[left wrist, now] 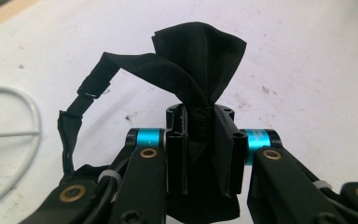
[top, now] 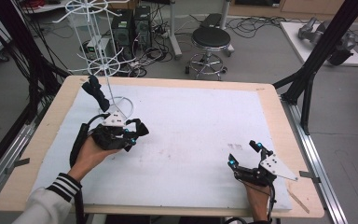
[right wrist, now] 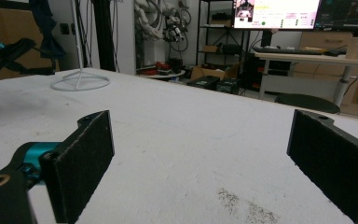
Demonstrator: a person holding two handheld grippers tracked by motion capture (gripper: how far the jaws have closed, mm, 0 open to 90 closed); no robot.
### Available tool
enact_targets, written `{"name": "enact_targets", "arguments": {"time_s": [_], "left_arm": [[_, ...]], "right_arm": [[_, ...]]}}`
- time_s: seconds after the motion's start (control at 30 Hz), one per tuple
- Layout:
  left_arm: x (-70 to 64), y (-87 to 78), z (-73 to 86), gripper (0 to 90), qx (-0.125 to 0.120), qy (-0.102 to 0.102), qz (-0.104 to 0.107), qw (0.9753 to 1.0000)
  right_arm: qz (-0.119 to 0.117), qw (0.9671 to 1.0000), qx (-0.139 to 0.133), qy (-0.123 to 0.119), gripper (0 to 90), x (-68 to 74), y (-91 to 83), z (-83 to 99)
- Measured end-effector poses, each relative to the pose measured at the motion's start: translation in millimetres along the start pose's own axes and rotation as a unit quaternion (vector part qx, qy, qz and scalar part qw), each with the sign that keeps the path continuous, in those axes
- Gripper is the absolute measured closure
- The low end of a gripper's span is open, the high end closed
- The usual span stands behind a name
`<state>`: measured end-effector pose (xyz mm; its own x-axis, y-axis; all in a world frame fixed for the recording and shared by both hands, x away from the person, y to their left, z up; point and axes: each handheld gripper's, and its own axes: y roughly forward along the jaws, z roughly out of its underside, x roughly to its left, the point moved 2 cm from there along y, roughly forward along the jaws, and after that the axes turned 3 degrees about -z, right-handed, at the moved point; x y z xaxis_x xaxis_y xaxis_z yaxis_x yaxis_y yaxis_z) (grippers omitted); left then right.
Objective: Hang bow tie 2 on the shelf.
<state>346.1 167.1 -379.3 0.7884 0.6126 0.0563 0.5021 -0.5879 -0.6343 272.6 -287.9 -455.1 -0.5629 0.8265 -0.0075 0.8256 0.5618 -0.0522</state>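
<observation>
My left gripper (top: 131, 134) is at the table's left, shut on a black fabric piece (top: 141, 127) with a thin strap. In the left gripper view the fabric (left wrist: 196, 60) fans out above the closed jaws of the gripper (left wrist: 200, 117), and its strap (left wrist: 74, 116) loops down to the left. A second black fabric piece (top: 97, 93) hangs on the white wire rack (top: 103, 56) at the back left. My right gripper (top: 246, 154) is low at the front right, open, with nothing between its pads (right wrist: 81, 163).
The rack's round wire base (top: 121, 106) stands on the white sheet (top: 191, 121) just behind my left gripper; the base (right wrist: 80, 83) also appears far off in the right gripper view. A stool (top: 209, 39) and cables lie beyond the table. A dark smudge (right wrist: 247, 207) marks the sheet.
</observation>
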Motion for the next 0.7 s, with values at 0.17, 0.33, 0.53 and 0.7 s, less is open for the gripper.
{"name": "enact_targets", "arguments": {"time_s": [0.17, 0.33, 0.53, 0.7], "left_arm": [[4.0, -8.2, -0.5, 76.0, -0.027, 0.001, -0.011, 0.9996], [4.7, -16.0, -2.6, 76.0, -0.062, 0.005, -0.033, 0.9975], [6.4, -23.6, -4.7, 76.1, -0.092, 0.005, -0.049, 0.9945], [9.5, -31.0, -6.3, 76.1, -0.112, -0.003, -0.059, 0.9920]], "right_arm": [[0.000, 1.0000, 0.000, 0.000, 6.5, 0.0, 0.0, 0.0], [0.000, 1.0000, 0.001, 0.000, 6.5, 0.3, 0.0, 0.0], [0.000, 1.0000, 0.000, -0.002, 6.5, 0.1, 0.4, -0.1], [0.000, 1.0000, 0.001, -0.002, 6.5, 0.1, 0.4, -0.1]]}}
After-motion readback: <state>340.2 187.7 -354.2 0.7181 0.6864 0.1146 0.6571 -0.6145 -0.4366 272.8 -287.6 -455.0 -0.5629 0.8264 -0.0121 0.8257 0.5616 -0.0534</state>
